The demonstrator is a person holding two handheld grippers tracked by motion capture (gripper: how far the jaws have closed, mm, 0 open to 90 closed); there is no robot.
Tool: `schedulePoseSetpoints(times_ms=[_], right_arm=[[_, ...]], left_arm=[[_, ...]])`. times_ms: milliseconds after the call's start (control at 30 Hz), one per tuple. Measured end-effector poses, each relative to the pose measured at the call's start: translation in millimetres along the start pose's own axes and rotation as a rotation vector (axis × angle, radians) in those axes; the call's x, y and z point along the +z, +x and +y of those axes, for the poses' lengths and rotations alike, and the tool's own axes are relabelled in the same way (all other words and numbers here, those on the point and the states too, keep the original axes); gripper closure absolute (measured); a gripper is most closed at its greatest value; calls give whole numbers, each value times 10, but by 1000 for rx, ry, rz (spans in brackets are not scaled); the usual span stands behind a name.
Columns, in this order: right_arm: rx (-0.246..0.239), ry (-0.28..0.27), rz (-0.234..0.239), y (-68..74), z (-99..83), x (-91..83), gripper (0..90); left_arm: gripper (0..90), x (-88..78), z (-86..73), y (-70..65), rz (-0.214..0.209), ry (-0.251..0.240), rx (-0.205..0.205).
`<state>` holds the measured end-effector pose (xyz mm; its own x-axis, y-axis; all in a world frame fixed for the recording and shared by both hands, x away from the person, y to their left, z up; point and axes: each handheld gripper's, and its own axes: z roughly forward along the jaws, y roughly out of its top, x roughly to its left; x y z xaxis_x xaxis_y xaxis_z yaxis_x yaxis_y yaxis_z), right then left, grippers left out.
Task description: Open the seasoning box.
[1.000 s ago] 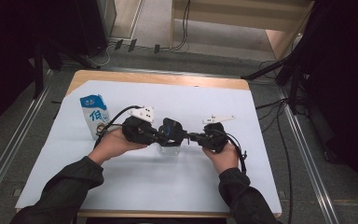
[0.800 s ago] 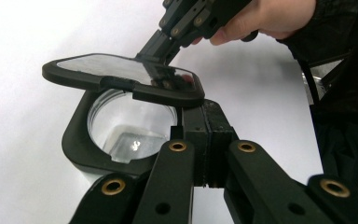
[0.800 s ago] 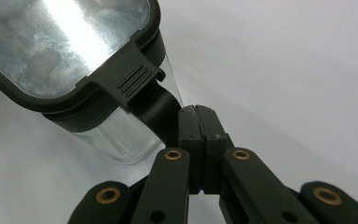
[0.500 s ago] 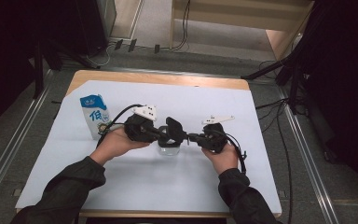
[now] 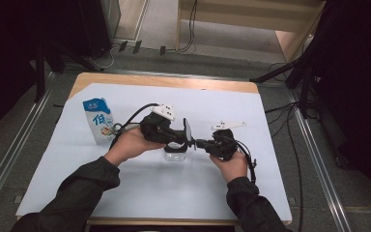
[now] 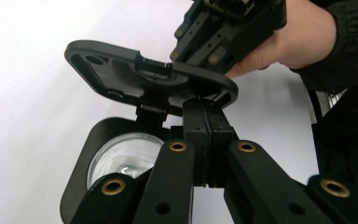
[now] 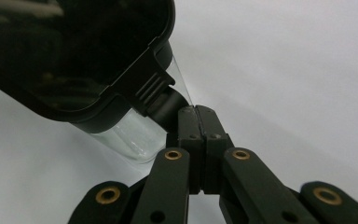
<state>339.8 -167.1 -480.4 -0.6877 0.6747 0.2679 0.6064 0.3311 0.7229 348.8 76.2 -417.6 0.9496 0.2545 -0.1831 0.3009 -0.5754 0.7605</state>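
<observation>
A small clear container [image 5: 175, 153] with a hinged black lid [image 5: 187, 133] stands mid-table between my two grippers. The lid is swung up on its hinge and stands nearly on edge. In the left gripper view the lid [image 6: 116, 70] hangs raised over the container's glass mouth [image 6: 121, 156]. My left gripper [image 6: 204, 103] is shut, its tips against the lid's underside near the rim. My right gripper [image 6: 172, 60] meets the lid's latch tab from the other side. In the right gripper view my right gripper [image 7: 196, 109] is shut, its tips at the lid [image 7: 65, 56] just below the ribbed tab, with the clear wall [image 7: 130, 135] beneath.
A blue and white milk carton [image 5: 99, 121] stands upright at the left of the white table cover [image 5: 140, 193]. Cables trail from both grippers. Metal rails run down both sides of the table, and a wooden bench stands beyond its far edge.
The lid has swung up from lying low between the grippers to standing on edge. My left hand has moved a little up and to the right. The right hand has stayed put.
</observation>
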Motion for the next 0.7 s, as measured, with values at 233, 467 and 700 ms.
schedulePoseSetpoints(times_ms=[233,467,700], right_arm=[[-2,15,-5,-4,-20,19,900],[-4,13,-3,-3,-14,13,900],[-5,14,-11,8,-10,16,900]], left_arm=[[900,60,96,59,8,7,-43],[900,119,147,74,-2,19,-33],[900,198,182,90,-8,44,-33]])
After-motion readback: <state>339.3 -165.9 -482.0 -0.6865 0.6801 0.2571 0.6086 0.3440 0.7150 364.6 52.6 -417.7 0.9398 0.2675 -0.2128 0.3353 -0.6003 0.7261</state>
